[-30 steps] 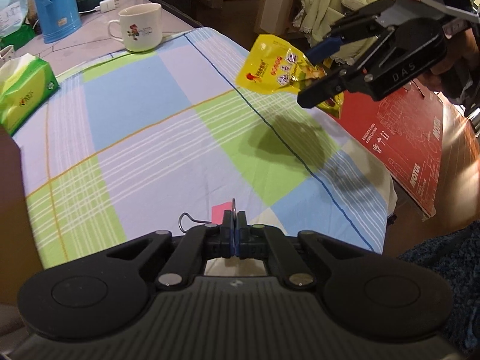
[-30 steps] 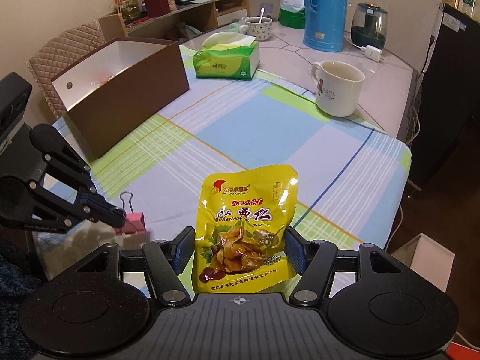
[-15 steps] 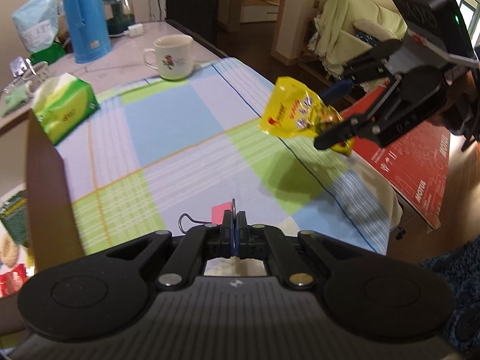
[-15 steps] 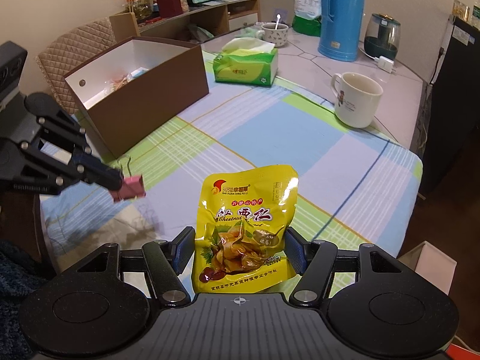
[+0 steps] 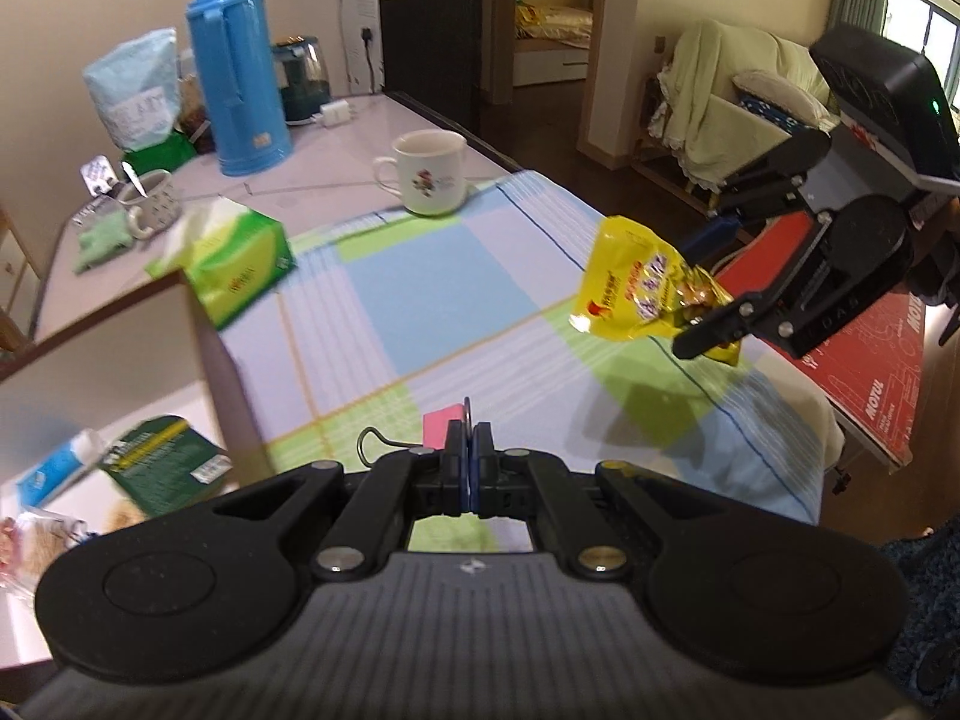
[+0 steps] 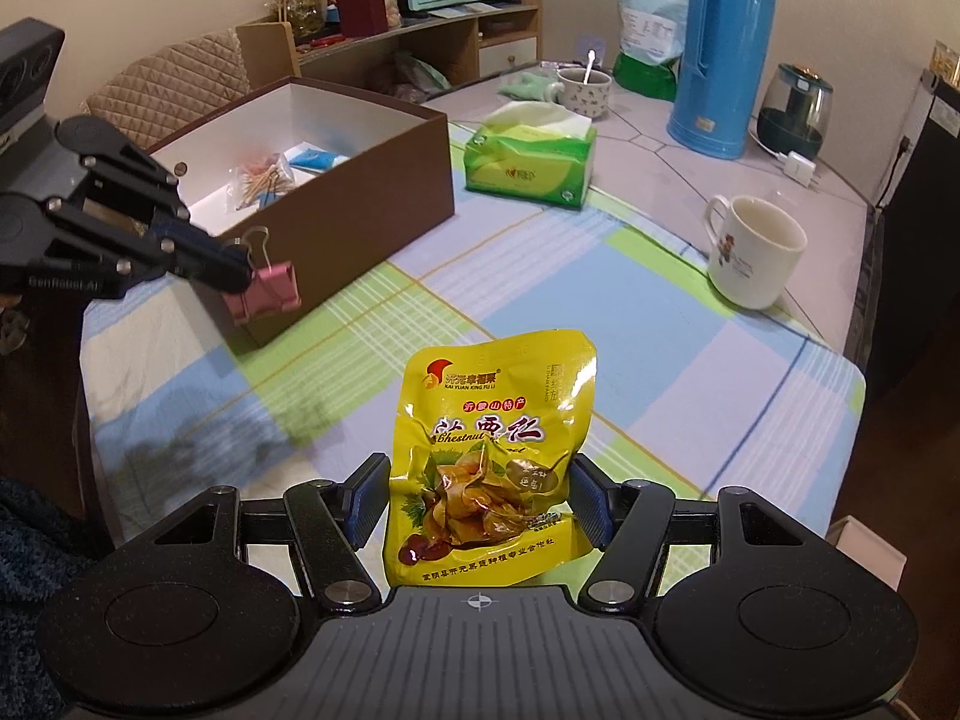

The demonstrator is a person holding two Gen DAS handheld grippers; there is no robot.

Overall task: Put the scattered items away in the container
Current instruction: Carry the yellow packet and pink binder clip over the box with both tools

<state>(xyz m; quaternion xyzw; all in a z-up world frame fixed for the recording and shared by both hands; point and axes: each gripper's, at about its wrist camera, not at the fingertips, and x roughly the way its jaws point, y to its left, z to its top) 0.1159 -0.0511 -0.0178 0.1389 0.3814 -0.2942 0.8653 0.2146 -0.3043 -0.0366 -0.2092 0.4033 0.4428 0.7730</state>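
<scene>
Left wrist view shows our left gripper (image 5: 467, 468) with its jaws pressed together on a pink binder clip (image 5: 443, 431), gripping it by one of its wire handles so the pink body sticks out ahead of the fingertips. We hold it in the air beside the near corner of the brown box (image 5: 207, 324), whose white inside already holds a green packet (image 5: 171, 462) and a blue-and-white tube (image 5: 57, 468). From the right wrist view, the same clip (image 6: 264, 294) hangs just outside the box's front wall (image 6: 360, 204), not yet over the opening; some toothpicks in a clear bag (image 6: 261, 177) lie inside.

Our right gripper (image 6: 477, 501) is clamped on a yellow chestnut snack pouch (image 6: 492, 450), its blue-padded fingers (image 6: 366, 498) squeezing the lower part from both sides. We see the pouch (image 5: 648, 294) from the left camera too, lifted clear above the checked tablecloth (image 5: 420, 300) and casting a shadow on it, well apart from the box.

Farther back on the table stand a green tissue pack (image 6: 531, 159), a white mug (image 6: 753, 252) and a blue thermos (image 6: 723, 48).
</scene>
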